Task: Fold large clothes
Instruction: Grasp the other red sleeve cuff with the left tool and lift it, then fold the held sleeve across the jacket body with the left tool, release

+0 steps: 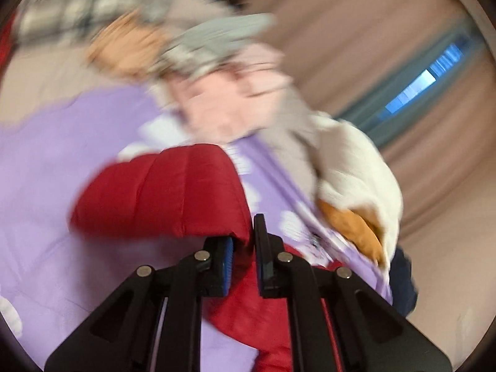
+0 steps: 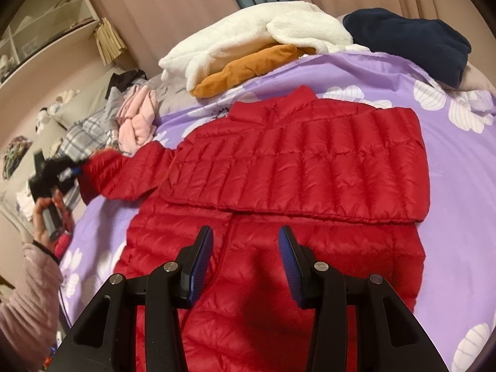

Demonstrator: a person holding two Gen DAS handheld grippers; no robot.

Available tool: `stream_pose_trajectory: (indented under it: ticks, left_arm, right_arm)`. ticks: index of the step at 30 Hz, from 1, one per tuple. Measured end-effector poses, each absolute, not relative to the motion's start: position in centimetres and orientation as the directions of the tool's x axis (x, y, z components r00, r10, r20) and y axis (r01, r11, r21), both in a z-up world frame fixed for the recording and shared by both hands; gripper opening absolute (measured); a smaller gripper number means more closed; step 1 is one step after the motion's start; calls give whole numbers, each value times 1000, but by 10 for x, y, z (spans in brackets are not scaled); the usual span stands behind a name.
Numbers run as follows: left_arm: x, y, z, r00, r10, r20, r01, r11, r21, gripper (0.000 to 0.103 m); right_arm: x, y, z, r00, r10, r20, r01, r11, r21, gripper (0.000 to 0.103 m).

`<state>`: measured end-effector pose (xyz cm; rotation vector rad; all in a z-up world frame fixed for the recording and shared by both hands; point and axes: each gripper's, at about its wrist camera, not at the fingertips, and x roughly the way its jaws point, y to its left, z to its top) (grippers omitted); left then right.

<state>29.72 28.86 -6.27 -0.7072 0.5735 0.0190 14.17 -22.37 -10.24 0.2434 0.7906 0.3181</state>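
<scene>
Purple flower-print bedspread (image 2: 449, 167) carries red quilted puffer jacket (image 2: 279, 167), spread mid-bed, collar toward far edge, one sleeve already folded across chest; white fleece garment (image 2: 248, 34), orange garment (image 2: 245, 68), navy garment (image 2: 412, 40) heaped along far edge; your left gripper (image 1: 243, 241) clamped on red sleeve cuff (image 1: 161, 192), raised off bedspread; your right gripper (image 2: 245, 248) hovers over jacket's lower part, jaws partly apart, holding nothing.

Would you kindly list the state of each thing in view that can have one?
red jacket: flat on the purple bedspread, one sleeve folded across the chest, the other lifted.
left claw: shut on the lifted sleeve's cuff.
right claw: open, holding nothing, above the jacket's lower front.
white fleece: unfolded, heaped.
</scene>
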Motion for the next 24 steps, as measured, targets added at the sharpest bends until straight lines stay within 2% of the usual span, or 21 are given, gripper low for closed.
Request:
stream_pose_trajectory:
  ticks: [5,9,13,19,22,24]
  left_arm:
    - [280,192,-9,858,-229,-460,12,904,-428,9]
    - [268,109,-2,851,-206,-483,113,970,-214,13]
    - [260,31,-26,796,-253,-550,253,964,-77,13]
    - [252,-69,-79,678,-316,-664,468,882,58,13]
    - [250,-92,-105,620,-321,-716,527,846,77,14]
    - [253,-102,-120,567,-340,-751,564,824,52,16]
  right_arm:
    - [131,-230,-99,672,378,-637,-181,918,354,44]
    - [123,-249,-99,681,389,-620,-146,902,406,44]
    - [116,-265,-101,692,378,-615,-105,896,432,44]
    - [110,-295,-105,723,342,-600,-12,874,485,44]
    - [107,-314,-108,742,315,-592,46,857,514,45]
    - [106,-324,-110,750,306,-587,75,842,534,52]
